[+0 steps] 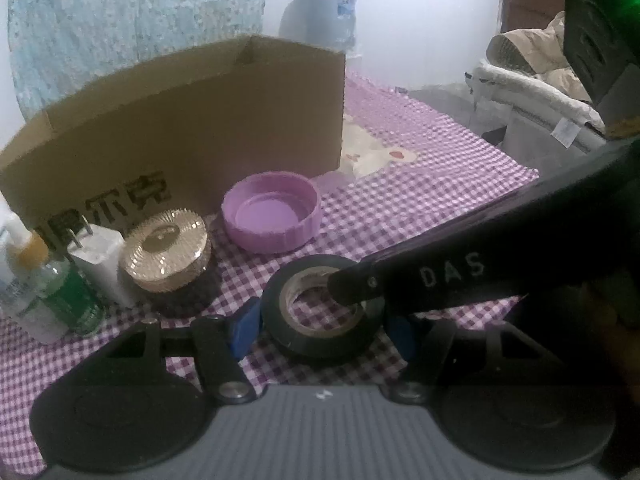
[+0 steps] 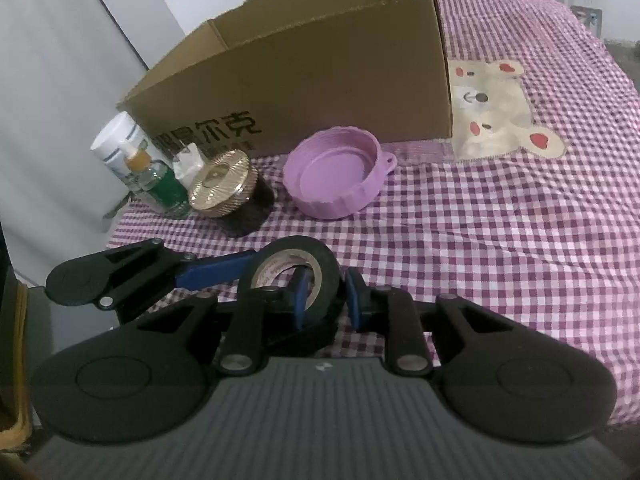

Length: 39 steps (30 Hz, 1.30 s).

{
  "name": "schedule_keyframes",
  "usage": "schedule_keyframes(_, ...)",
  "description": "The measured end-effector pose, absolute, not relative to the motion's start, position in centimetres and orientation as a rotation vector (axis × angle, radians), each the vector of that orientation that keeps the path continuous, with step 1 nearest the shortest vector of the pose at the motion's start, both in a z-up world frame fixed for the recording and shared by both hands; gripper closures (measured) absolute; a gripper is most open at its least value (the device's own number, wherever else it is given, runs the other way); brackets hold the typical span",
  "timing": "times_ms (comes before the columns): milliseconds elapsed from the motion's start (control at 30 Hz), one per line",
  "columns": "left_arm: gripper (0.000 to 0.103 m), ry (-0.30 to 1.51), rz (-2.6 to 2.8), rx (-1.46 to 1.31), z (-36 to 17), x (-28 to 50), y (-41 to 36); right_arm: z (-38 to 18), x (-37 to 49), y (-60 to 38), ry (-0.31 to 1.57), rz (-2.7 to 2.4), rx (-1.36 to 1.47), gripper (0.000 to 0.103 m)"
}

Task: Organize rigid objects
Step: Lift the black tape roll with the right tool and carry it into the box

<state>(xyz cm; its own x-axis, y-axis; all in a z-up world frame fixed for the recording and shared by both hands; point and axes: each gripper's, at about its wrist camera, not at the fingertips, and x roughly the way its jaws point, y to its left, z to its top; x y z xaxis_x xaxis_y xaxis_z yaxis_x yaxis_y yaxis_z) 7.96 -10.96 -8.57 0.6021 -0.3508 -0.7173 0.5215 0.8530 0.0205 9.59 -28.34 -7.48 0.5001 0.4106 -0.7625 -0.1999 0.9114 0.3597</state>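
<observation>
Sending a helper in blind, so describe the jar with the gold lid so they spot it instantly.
Find the open cardboard box on the checked cloth. Along its printed front stands a row: bottles, a white plug, then the jar beside a purple lid. Only it has a ribbed gold top on a dark body.

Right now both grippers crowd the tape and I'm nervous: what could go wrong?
Both the left gripper and right gripper work the tape roll; opposing pulls could twist it loose. Lifting toward the cardboard box could clip the purple lid or gold-lidded jar.
</observation>
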Motion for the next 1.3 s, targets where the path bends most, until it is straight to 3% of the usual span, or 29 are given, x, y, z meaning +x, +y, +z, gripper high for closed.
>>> schedule_keyframes(367, 0.036, 0.6, -0.445, 0.269, -2.1, 6.1, -9.4, -0.5, 8.3, -26.6, 0.828, 0.421, 0.156, 0.084)
schedule_keyframes(667, 0.036, 0.517, -0.357, 0.273, 4.8, 11.7, -6.4, 6.9, 14.4, -23.6, 0.694, 0.548, 0.083, 0.082)
schedule_keyframes(900, 0.036, 0.703, -0.346, 0.241, 5.4, 22.7, -4.9, 7.5, 26.3, -21.5, 0.84, 0.613, 0.112, 0.081)
schedule_keyframes(1133, 0.036, 0.984, -0.304, 0.241, 1.1, 31.5, -4.0, 1.7, 36.2, -19.3, 1.122, 0.609, 0.205, 0.081)
schedule_keyframes(1300, 0.036, 1.085, -0.277, 0.277, -1.4, 33.9, -3.8, -1.8, 38.1, -17.8, 1.235, 0.592, 0.217, 0.081)
